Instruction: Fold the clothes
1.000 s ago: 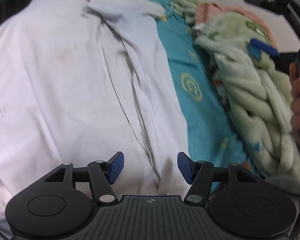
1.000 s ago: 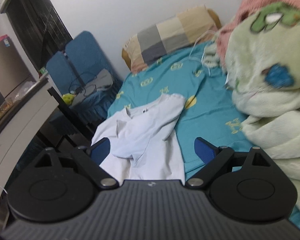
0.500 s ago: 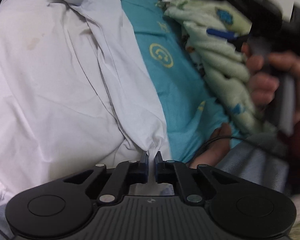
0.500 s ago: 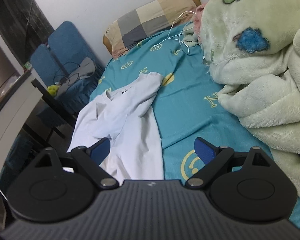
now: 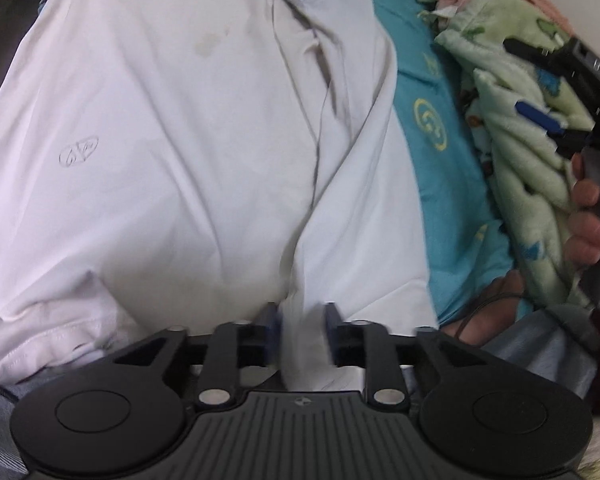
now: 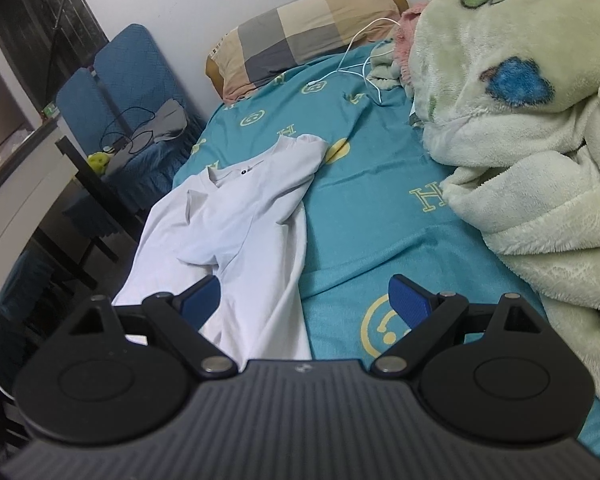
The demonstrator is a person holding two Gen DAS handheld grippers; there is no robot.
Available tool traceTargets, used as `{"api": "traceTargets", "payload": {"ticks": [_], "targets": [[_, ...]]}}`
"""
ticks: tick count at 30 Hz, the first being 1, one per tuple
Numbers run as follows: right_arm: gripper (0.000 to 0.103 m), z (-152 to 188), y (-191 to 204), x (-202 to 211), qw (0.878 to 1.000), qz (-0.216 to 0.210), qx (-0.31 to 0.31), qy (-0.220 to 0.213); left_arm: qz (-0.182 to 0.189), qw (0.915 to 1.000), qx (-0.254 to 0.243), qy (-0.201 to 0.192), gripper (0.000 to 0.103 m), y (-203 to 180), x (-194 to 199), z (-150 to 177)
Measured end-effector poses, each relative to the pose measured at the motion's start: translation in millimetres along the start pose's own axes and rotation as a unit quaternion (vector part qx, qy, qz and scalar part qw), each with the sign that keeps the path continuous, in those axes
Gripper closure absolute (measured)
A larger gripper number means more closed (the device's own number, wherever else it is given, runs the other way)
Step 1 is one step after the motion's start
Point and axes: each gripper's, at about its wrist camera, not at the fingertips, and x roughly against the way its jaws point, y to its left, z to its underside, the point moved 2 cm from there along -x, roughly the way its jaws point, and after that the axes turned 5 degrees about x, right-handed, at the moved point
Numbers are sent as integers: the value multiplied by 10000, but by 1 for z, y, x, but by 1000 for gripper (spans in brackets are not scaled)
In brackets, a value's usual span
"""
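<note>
White T-shirt (image 6: 244, 216) lies rumpled on the left part of the bed (image 6: 380, 200), collar at the far end, hem at the near edge, left side close to the bed's drop-off. Left hand-held gripper (image 5: 300, 334) sits at the near hem, pads a small gap apart with a ridge of white cloth between them; blur there, so I cannot tell whether the cloth is pinched or loose. Right hand-held gripper (image 6: 304, 300) hovers above the near bed, jaws spread wide, holding nothing. Risks, as I judge them: a thin or slack bite on the hem could slip once lifted; pulling on one corner alone would drag the shirt askew or off the left edge; the bunched sleeve fold mid-shirt could get locked into the fold. Green fleece blanket (image 6: 520, 140) crowds the right side, narrowing room. No containers in view.
</note>
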Motion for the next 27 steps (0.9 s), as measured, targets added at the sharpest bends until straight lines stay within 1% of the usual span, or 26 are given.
{"api": "traceTargets", "payload": {"ticks": [3,6,9,12,14,16,17,18,19,20,21,24,27], "targets": [[11,-2,1,2,9999,-50,-53,-97,311,9991,74,-273,48,-3,13,-22],[11,-4,1,-3,9999,-87,-78,-93,495,9957,267,-730,39,-5,16,-57],[11,-5,0,-10,9998,-128,-128,-40,643,9898,519,-1161,38,-5,3,-99],[11,-5,-1,-16,9998,-151,-157,-3,762,9850,616,-1418,40,-10,-21,-137],[11,-4,-3,-21,9997,-149,-188,26,779,9838,786,-1408,43,-10,-41,-151],[11,-4,-7,-25,9995,-133,-262,71,961,9838,856,-1248,46,-12,-62,-159],[11,-5,-9,-27,9994,-135,-314,82,1008,9843,821,-1198,50,-14,-71,-158],[11,-5,-11,-28,9992,-145,-359,89,988,9854,734,-1175,62,-18,-77,-159],[11,-5,-12,-29,9990,-162,-400,93,928,9871,579,-1172,70,-23,-85,-156],[11,-5,-13,-30,9989,-182,-432,90,866,9885,422,-1168,85,-27,-89,-156],[11,-5,-13,-31,9988,-200,-442,84,777,9893,305,-1197,94,-30,-91,-155],[11,-6,-11,-32,9988,-228,-428,81,674,9884,30,-1359,99,-38,-86,-154],[11,-5,-10,-32,9988,-238,-429,86,719,9847,-175,-1578,100,-45,-65,-159]]}}
